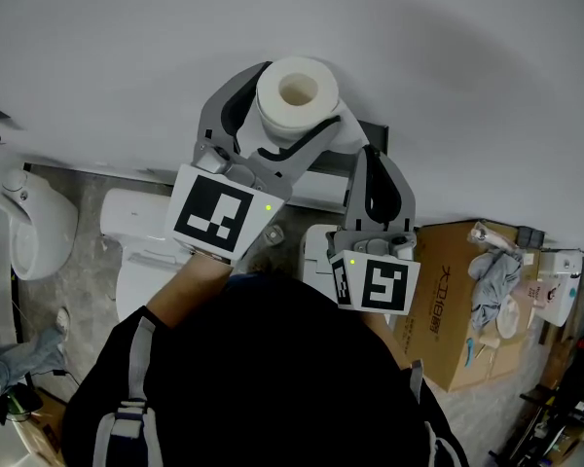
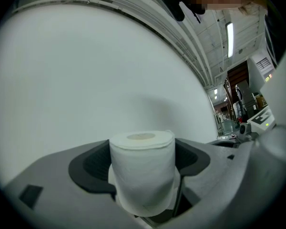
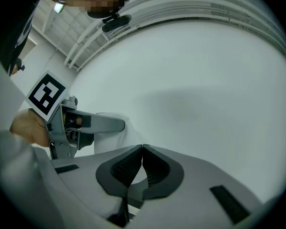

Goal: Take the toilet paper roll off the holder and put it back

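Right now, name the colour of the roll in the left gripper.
White toilet paper roll; left gripper view shows it best.

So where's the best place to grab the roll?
Grip the roll on its curved sides, about midway along, coming in from the side with one jaw on each side. That is how the left tool holds it. The cupped pads fit the round, soft paper, and both flat ends with the hole are left free.
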Available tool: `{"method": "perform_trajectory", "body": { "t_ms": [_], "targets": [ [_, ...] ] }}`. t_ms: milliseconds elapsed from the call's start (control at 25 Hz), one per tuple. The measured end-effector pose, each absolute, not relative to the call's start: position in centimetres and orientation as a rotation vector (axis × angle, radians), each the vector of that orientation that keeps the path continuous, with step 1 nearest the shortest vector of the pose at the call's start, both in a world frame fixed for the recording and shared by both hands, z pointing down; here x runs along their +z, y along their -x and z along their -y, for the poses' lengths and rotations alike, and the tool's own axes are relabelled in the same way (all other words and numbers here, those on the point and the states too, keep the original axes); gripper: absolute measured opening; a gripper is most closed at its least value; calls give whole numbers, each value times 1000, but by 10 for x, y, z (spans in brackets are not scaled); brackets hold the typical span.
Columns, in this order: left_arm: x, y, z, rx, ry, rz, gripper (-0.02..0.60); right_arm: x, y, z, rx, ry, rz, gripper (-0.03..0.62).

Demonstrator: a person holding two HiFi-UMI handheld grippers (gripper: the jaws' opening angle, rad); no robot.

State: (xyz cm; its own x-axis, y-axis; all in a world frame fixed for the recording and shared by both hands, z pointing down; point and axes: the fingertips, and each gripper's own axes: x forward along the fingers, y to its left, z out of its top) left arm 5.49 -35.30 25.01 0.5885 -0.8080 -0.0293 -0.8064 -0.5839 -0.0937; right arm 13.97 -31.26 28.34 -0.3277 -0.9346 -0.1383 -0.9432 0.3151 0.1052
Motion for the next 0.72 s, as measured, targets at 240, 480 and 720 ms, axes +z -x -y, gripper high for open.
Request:
{"method": "perform_trajectory", "body": {
  "t_ms": [240, 480, 720],
  "targets": [
    [261, -81, 359, -45, 2755, -1339, 390, 288, -159, 315, 233, 1837, -2479, 23],
    [273, -107, 364, -62, 2791, -1306, 390, 291, -175, 316, 218, 1861, -2465, 23],
    [282, -112, 365, -59, 2808, -1291, 390, 293, -175, 317, 203, 1867, -2463, 23]
  ]
}}
